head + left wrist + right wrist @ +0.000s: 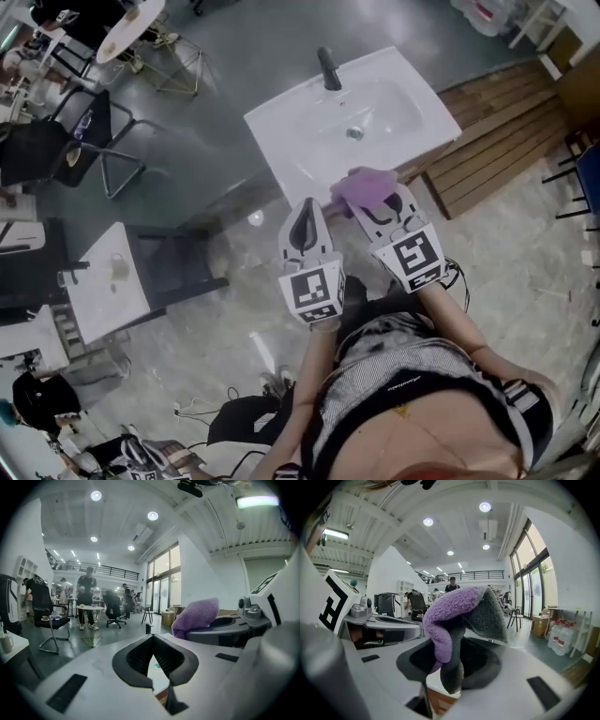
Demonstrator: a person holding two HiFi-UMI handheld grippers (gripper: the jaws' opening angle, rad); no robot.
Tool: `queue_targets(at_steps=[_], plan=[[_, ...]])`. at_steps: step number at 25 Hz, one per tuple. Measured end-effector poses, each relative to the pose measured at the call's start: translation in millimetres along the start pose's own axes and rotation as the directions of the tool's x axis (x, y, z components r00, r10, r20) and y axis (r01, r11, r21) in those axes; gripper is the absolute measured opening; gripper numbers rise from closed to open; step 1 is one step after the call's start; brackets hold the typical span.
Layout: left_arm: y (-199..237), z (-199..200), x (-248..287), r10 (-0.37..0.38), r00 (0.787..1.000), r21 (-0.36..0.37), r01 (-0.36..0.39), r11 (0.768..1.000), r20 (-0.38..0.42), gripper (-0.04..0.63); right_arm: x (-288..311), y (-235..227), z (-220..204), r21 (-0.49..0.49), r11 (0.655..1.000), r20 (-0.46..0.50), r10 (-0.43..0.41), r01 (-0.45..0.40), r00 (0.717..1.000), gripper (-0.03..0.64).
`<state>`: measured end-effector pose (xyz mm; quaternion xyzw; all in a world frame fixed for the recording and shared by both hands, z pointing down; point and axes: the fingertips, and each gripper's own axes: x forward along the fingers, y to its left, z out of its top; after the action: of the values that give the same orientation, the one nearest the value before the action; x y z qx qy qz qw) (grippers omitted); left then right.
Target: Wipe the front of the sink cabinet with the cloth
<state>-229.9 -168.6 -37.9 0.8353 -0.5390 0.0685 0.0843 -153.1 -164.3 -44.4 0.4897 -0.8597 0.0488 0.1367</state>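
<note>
The white sink top (pixel 291 127) with its black faucet (pixel 328 68) lies just ahead of me. The cabinet front below it is hidden in the head view; only a brown strip (pixel 440 706) shows under the white edge. My right gripper (pixel 370 202) is shut on a purple cloth (pixel 361 186), which bunches up over the jaws (pixel 454 611) at the sink's near edge. My left gripper (pixel 307 208) hovers beside it on the left, jaws closed together with nothing in them (pixel 153 641). The cloth (pixel 197 616) also shows at the right of the left gripper view.
A wooden slat platform (pixel 506 141) lies right of the sink. At the left stand a white side table (pixel 108 281) and a black chair (pixel 89 141). Cables (pixel 202 408) trail on the floor near my feet. People and office chairs (pixel 86 602) are farther off.
</note>
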Motion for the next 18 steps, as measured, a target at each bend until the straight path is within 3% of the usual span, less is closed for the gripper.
queue_targets(at_steps=[9, 14, 18], plan=[[22, -25, 12, -0.060, 0.997, 0.000, 0.060, 0.998, -0.044, 0.001, 25, 19, -33, 0.007, 1.000, -0.090, -0.018, 0.019, 0.996, 0.181], [28, -46, 12, -0.018, 0.998, -0.023, 0.016, 1.000, -0.057, 0.000, 34, 29, -50, -0.011, 0.999, -0.097, 0.036, -0.037, 0.995, 0.181], [35, -88, 15, 0.030, 0.996, -0.037, -0.034, 0.999, -0.088, 0.000, 50, 37, -84, -0.001, 0.994, -0.107, 0.105, -0.106, 0.989, 0.181]])
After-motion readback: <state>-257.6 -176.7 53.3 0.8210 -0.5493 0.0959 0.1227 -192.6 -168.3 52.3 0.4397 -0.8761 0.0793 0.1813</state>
